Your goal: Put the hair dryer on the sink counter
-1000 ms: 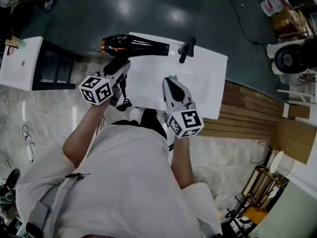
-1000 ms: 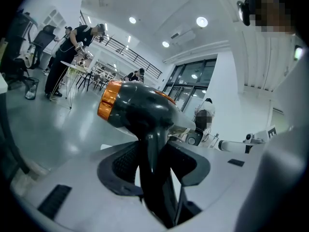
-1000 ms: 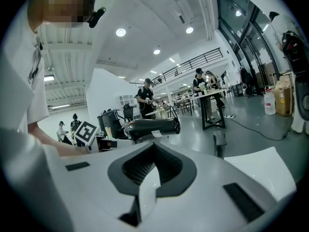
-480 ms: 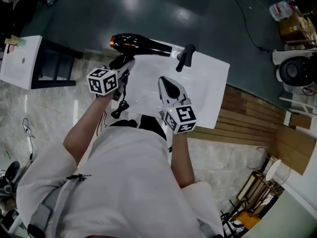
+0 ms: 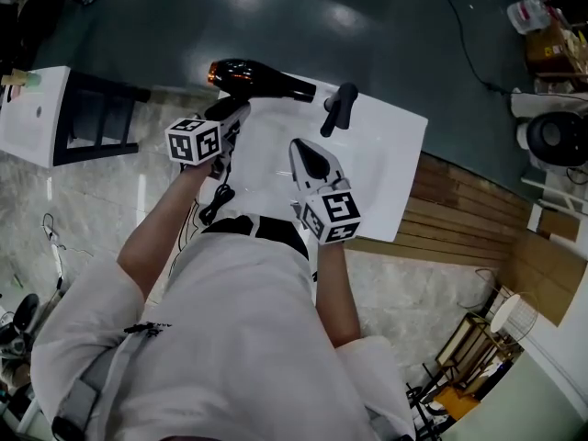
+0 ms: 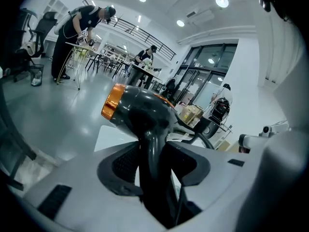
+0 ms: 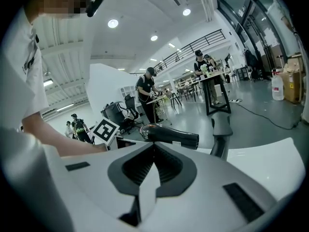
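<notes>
A black hair dryer point(image 5: 259, 80) with an orange rear end lies across the far left corner of the white sink counter point(image 5: 390, 159), nozzle pointing at the black faucet point(image 5: 337, 108). My left gripper point(image 5: 227, 115) is shut on the hair dryer's handle, which stands between the pads in the left gripper view point(image 6: 153, 153) under the dryer's body point(image 6: 140, 108). The cord point(image 5: 217, 200) hangs below that gripper. My right gripper point(image 5: 309, 157) hovers over the basin, shut and empty point(image 7: 153, 151). Past it I see the hair dryer point(image 7: 171, 135) and faucet point(image 7: 221, 129).
A white cabinet top point(image 5: 35, 118) and a dark stand point(image 5: 96, 122) are to the left. Wooden boards point(image 5: 464, 214) lie on the floor to the right. Several people work at tables point(image 6: 79, 33) in the background.
The left gripper with the hair dryer has shifted a little toward the counter's far edge. The right gripper has stayed over the basin.
</notes>
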{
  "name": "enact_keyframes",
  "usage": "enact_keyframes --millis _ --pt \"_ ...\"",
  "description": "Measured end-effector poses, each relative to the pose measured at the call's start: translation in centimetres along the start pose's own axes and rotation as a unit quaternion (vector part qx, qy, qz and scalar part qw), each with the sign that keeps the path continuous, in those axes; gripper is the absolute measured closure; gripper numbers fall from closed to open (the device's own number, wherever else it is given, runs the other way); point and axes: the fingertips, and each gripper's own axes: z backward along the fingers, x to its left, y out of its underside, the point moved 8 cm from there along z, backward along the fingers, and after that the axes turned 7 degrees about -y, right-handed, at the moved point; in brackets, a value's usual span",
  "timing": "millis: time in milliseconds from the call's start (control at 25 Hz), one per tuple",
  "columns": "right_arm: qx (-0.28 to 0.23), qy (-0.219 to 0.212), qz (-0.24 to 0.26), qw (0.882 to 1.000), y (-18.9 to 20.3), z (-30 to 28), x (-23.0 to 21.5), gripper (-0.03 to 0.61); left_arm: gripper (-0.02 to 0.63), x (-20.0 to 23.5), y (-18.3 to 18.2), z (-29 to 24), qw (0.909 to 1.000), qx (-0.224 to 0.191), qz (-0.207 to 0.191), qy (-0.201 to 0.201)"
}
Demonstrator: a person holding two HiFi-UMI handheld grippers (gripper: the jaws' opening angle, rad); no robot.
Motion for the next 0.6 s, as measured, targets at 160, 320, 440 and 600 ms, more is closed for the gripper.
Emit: enact_keyframes --millis 160,320,440,600 --pt "0.011 -0.002 -0.005 1.000 0.5 -0.3 -0.9 0.571 0.436 0.1 0.4 -1.3 0.9999 0.009 0.010 -0.001" --pt "0.018 -0.003 -0.010 1.000 0.9 -0.6 -1.6 0.571 0.436 0.0 0.6 -2.1 0.9998 0.014 0.016 -0.005" --pt "0.021 -0.004 -0.012 1.000 1.0 -1.0 -2.1 0.571 0.436 0.1 0.8 -2.6 0.9997 0.018 0.017 -0.007" --pt "0.027 -0.008 -0.012 1.000 1.3 -1.5 -2.3 0.572 0.436 0.5 1.3 -3.2 0.9994 0.022 0.023 -0.010"
